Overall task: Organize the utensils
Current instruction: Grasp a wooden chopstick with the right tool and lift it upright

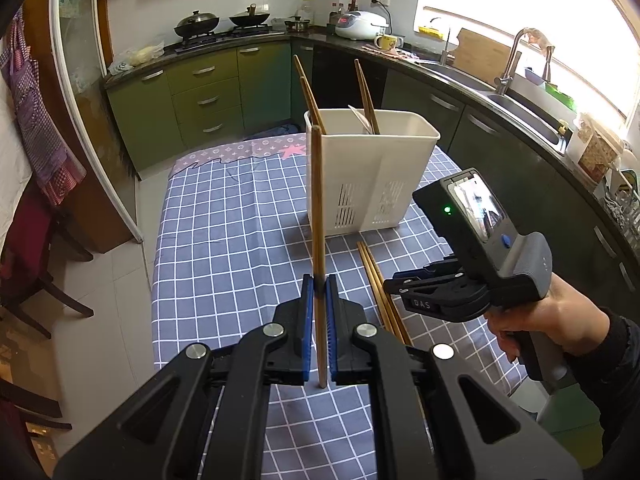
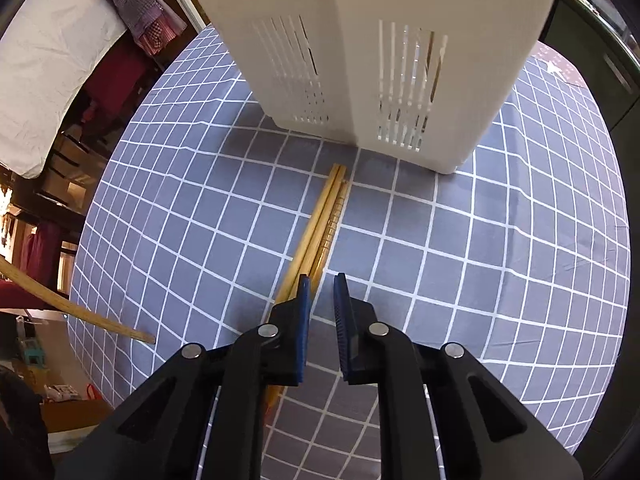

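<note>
My left gripper point(image 1: 319, 286) is shut on one wooden chopstick point(image 1: 317, 200) and holds it upright above the table, in front of the white utensil holder point(image 1: 368, 168). The holder stands on the checked tablecloth and has several chopsticks point(image 1: 366, 96) and a white utensil in it. My right gripper point(image 2: 321, 280) is open a little and empty, low over the loose chopsticks point(image 2: 326, 216) that lie on the cloth in front of the holder point(image 2: 372, 52). The held chopstick's end shows at the left of the right wrist view point(image 2: 80, 314). The right gripper also shows in the left wrist view point(image 1: 404, 286).
The table with the grey checked cloth point(image 1: 224, 240) stands in a kitchen. Green cabinets point(image 1: 208, 88) and a stove are behind, a dark counter with a sink point(image 1: 520, 100) runs along the right. Chairs point(image 1: 36, 272) stand at the left.
</note>
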A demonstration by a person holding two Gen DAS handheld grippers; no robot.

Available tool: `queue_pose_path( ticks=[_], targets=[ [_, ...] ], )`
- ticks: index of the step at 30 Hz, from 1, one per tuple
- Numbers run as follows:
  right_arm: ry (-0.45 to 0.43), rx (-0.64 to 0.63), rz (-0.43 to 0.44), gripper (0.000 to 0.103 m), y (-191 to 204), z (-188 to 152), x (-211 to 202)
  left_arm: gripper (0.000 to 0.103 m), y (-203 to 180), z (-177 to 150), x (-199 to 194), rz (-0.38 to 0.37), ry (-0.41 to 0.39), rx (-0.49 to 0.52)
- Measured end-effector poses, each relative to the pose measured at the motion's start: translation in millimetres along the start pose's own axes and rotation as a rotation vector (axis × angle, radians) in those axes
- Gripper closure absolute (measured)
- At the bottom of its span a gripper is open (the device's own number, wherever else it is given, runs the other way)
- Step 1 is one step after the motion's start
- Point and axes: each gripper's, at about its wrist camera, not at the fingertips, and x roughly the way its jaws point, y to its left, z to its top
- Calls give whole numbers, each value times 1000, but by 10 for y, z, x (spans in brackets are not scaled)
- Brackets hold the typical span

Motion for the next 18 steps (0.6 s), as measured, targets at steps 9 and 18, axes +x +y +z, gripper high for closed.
queue_pose_path(
  ticks=[9,18],
  targets=[
    [26,-30,-53,90,193,120,75,97,-4,-3,-3,-2,0,-1],
    [35,5,-56,89,144,110,122,97,9,-13,-15,0,-1,6]
  ],
)
